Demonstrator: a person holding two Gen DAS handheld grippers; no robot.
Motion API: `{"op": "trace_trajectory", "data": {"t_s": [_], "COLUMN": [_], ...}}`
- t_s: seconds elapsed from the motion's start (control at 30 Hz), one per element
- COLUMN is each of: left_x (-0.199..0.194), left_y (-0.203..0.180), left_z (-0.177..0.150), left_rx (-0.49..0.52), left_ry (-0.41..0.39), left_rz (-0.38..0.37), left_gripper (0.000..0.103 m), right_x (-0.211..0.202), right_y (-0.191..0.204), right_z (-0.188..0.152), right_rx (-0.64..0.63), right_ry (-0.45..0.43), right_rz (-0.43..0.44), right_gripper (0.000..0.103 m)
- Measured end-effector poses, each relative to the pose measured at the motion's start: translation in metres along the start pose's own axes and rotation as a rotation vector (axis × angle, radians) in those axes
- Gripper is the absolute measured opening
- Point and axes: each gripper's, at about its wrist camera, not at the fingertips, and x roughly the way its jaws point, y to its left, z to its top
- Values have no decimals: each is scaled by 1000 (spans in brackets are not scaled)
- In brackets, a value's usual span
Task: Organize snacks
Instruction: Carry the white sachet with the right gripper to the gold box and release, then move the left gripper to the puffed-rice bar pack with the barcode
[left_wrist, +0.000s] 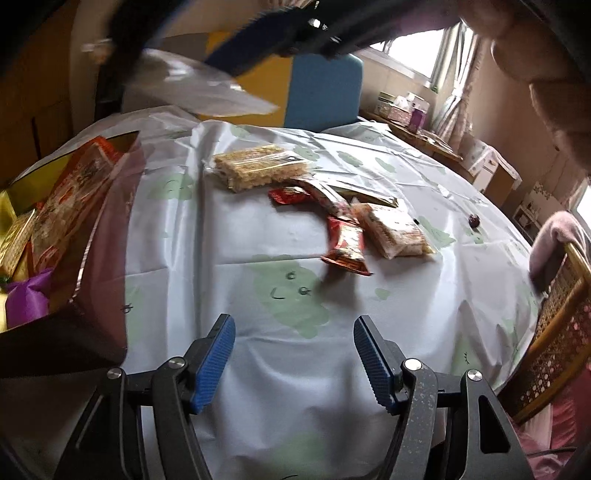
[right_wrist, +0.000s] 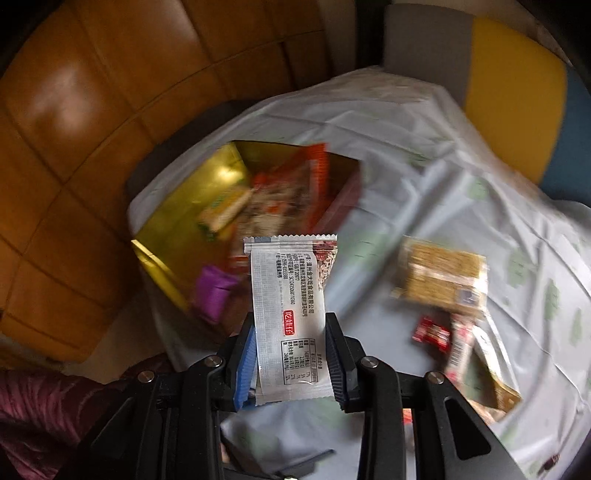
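Observation:
My right gripper (right_wrist: 291, 332) is shut on a silver snack packet (right_wrist: 290, 314) with printed text, held in the air above the table, near the gold-lined box (right_wrist: 166, 229). The box holds an orange bag (right_wrist: 291, 188), a purple packet (right_wrist: 214, 291) and others. In the left wrist view the right gripper (left_wrist: 258, 48) and the silver packet (left_wrist: 192, 85) show blurred at the top, above the box (left_wrist: 103, 229). My left gripper (left_wrist: 293, 332) is open and empty over the tablecloth. Ahead of it lie a rice cracker pack (left_wrist: 258, 168), a red bar (left_wrist: 345, 243) and a biscuit pack (left_wrist: 393, 230).
The round table has a pale cloth with green prints (left_wrist: 288, 295). A small dark round thing (left_wrist: 474, 220) lies at the right. A wicker chair (left_wrist: 554, 339) stands at the right edge, a blue and yellow chair (left_wrist: 321, 88) behind. Orange tile floor (right_wrist: 74, 147) lies to the left.

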Motion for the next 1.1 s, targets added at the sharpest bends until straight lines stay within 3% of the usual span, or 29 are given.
{"op": "trace_trajectory", "data": {"t_s": [0.23, 0.3, 0.43, 0.77, 1.1], "left_x": [2, 3, 3, 5, 6], "left_y": [5, 7, 8, 6, 3], "left_z": [0, -1, -1, -1, -2], "left_rx": [-18, -22, -23, -8, 5], "left_ry": [3, 8, 6, 8, 11], "left_rz": [6, 5, 11, 25, 40], "left_gripper": [67, 67, 67, 67, 68], "right_x": [33, 47, 61, 23, -20], "right_y": [49, 57, 55, -11, -110], "right_z": [26, 30, 31, 4, -57], "right_rx": [-101, -120, -104, 83, 342], "right_ry": [64, 105, 128, 66, 23], "right_rz": [82, 106, 87, 28, -126], "right_gripper": [36, 42, 43, 43, 43]}}
